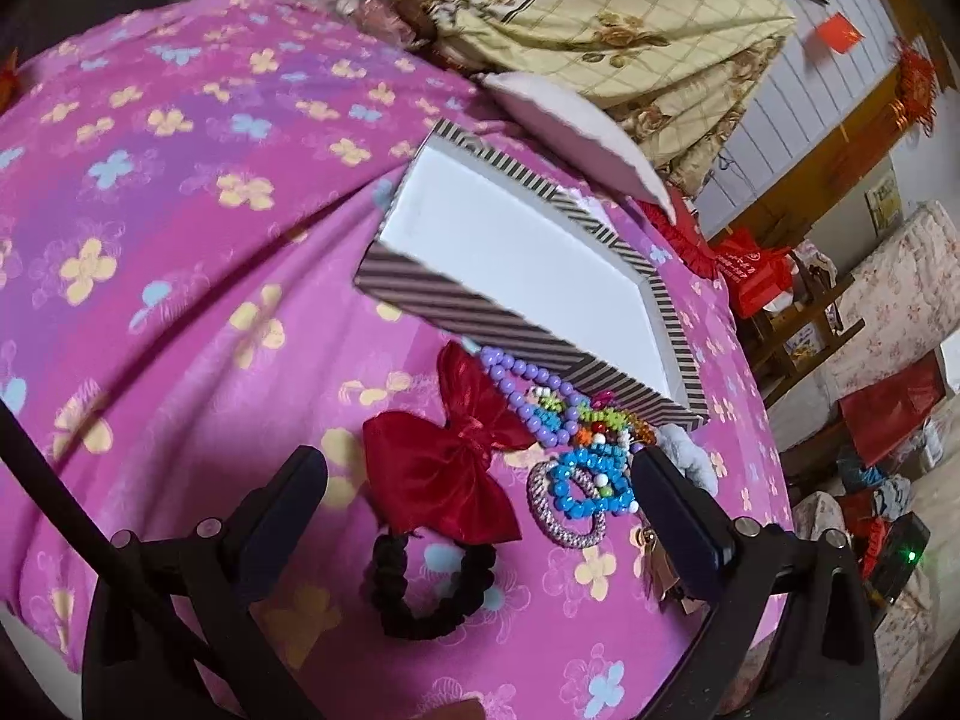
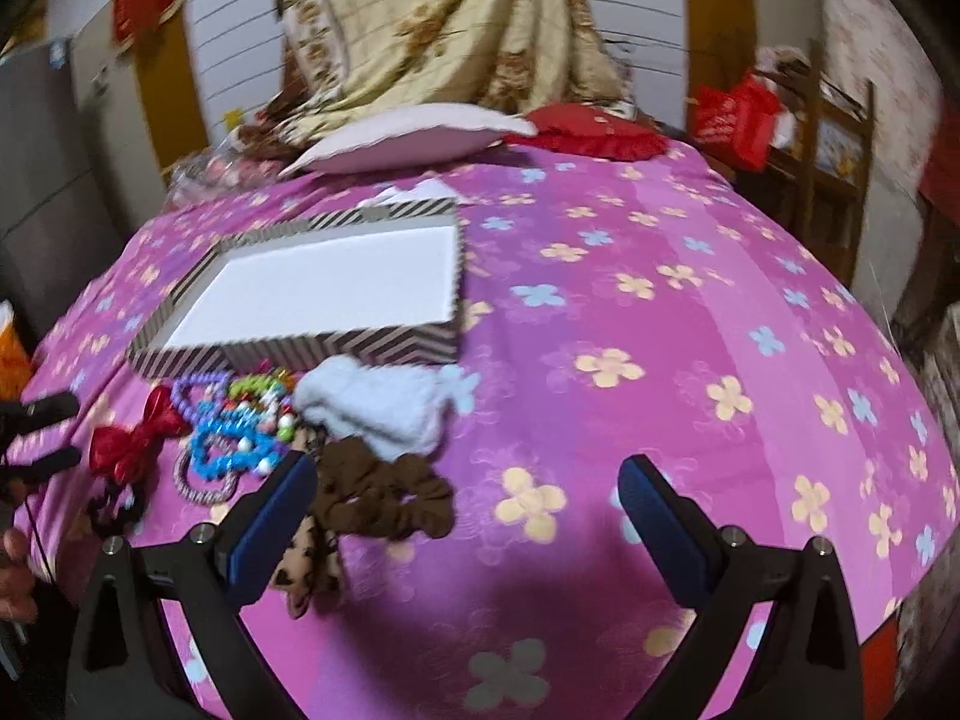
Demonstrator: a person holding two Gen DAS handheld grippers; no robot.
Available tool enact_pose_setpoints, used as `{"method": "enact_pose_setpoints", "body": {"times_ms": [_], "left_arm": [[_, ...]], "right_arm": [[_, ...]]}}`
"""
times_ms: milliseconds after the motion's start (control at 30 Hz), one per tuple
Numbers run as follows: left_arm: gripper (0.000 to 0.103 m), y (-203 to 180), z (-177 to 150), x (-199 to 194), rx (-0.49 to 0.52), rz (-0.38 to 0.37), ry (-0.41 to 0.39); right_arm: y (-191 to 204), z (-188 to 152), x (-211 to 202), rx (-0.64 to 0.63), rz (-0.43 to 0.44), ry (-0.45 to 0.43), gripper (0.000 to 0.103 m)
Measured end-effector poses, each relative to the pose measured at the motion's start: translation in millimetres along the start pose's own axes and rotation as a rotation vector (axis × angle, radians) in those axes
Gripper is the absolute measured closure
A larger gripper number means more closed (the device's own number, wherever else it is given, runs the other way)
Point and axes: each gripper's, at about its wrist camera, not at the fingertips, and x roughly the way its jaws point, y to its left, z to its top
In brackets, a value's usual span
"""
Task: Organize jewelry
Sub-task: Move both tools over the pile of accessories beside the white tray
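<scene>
A striped box (image 1: 672, 312) with a white inside (image 2: 336, 285) lies open on the pink flowered bedspread. In front of it lies a pile: a red bow (image 1: 447, 462) on a black hair tie (image 1: 420, 588), purple beads (image 1: 522, 396), a blue bead bracelet (image 1: 591, 483), a sparkly ring band (image 1: 561, 525). A white fluffy scrunchie (image 2: 378, 408), a brown scrunchie (image 2: 390, 495) and a leopard one (image 2: 303, 570) lie to their right. My left gripper (image 1: 480, 474) is open above the bow. My right gripper (image 2: 468, 483) is open over bare bedspread, right of the brown scrunchie.
A pink pillow (image 2: 414, 135) and a red cushion (image 2: 591, 132) lie behind the box, under a draped beige quilt (image 2: 444, 24). A wooden chair with a red bag (image 2: 738, 120) stands beside the bed at right. The left gripper shows at the right view's left edge (image 2: 42, 438).
</scene>
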Motion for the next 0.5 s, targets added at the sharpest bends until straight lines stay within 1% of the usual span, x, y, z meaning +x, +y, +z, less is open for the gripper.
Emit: {"method": "enact_pose_setpoints", "body": {"times_ms": [67, 100, 133, 267, 300, 367, 500], "left_arm": [[0.026, -7.8, 0.6, -7.5, 0.041, -0.011, -0.053], [0.026, -11.5, 0.3, -10.3, 0.062, -0.004, -0.074], [0.026, -17.4, 0.0, -12.1, 0.104, 0.023, -0.086], [0.026, -30.1, -1.6, -11.9, 0.246, 0.116, -0.070], [0.026, -30.1, -1.8, -10.6, 0.263, 0.134, -0.061], [0.027, -25.0, 0.2, -7.5, 0.269, 0.149, -0.029], [0.031, -14.1, 1.6, -6.2, 0.237, 0.175, -0.010]], "right_arm": [[-7.1, 0.1, -0.1, 0.025, -0.014, -0.005, 0.000], [-11.2, 0.4, 0.9, 0.042, -0.024, 0.002, 0.000], [-15.6, 0.4, 2.2, 0.062, -0.024, 0.010, 0.000], [-20.2, 1.5, 5.0, 0.096, 0.008, 0.029, 0.000], [-18.9, 2.4, 5.1, 0.093, 0.009, 0.028, 0.000], [-17.5, 2.8, 5.0, 0.089, 0.015, 0.024, 0.000], [-13.2, 2.7, 5.6, 0.086, 0.030, 0.030, 0.000]]}}
